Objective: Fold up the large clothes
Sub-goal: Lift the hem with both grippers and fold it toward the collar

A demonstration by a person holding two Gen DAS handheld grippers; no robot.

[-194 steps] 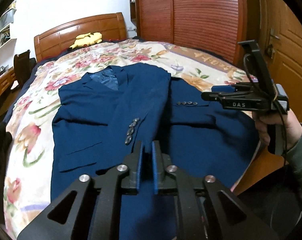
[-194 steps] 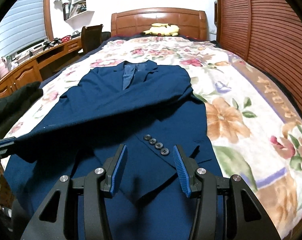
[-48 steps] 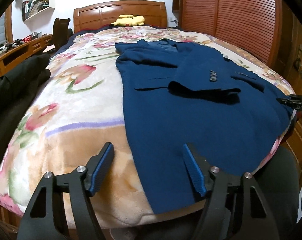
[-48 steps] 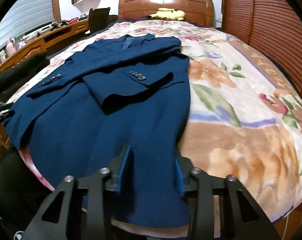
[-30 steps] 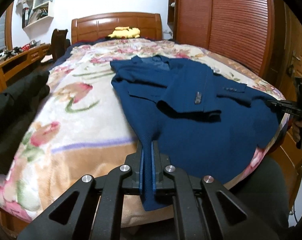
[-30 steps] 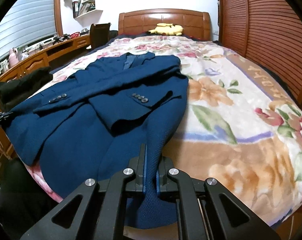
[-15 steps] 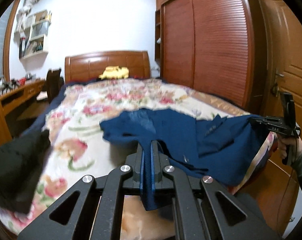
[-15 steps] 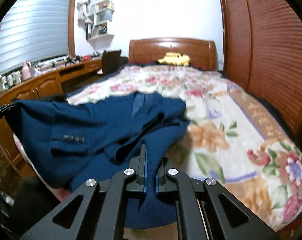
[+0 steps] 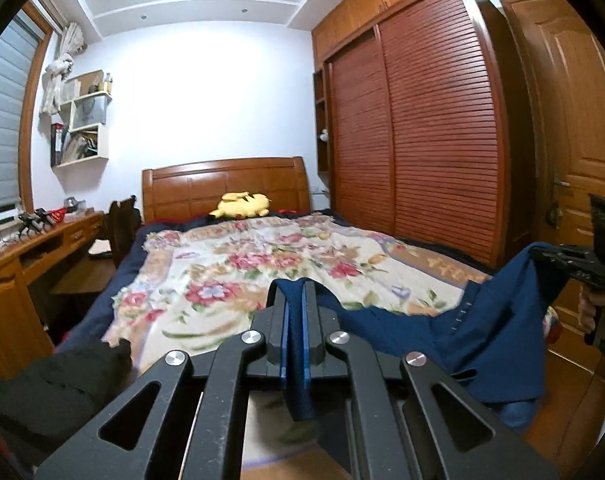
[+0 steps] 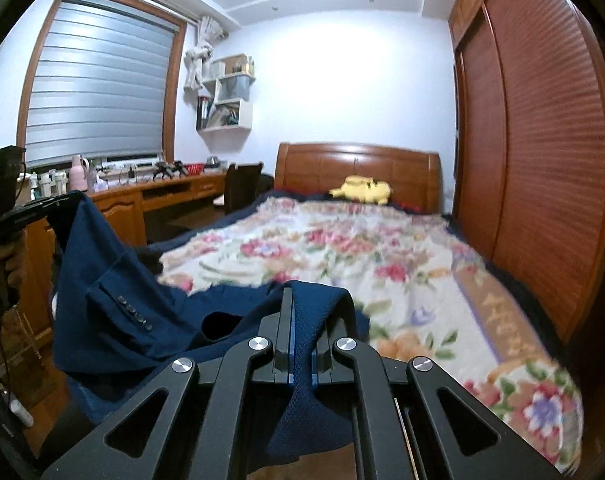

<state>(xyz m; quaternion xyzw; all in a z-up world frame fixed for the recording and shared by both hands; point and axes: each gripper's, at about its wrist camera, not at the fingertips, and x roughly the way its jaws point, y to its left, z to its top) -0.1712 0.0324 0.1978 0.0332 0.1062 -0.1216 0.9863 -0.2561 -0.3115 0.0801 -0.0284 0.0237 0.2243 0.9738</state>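
Jacket now lifted off the bed, stretched sideways between both grippers.

The jacket was navy blue; the bedspread cream with red flowers; the plush toy yellow.

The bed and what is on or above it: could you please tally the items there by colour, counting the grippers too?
Blue: 1, the jacket, held up by both grippers.
Yellow: 1, the plush toy by the headboard.
Floral: 1, the blanket.
Dark: 1, the dark garment at the bed's left edge.
Black: 2, the left gripper and the right gripper.
Total: 6.
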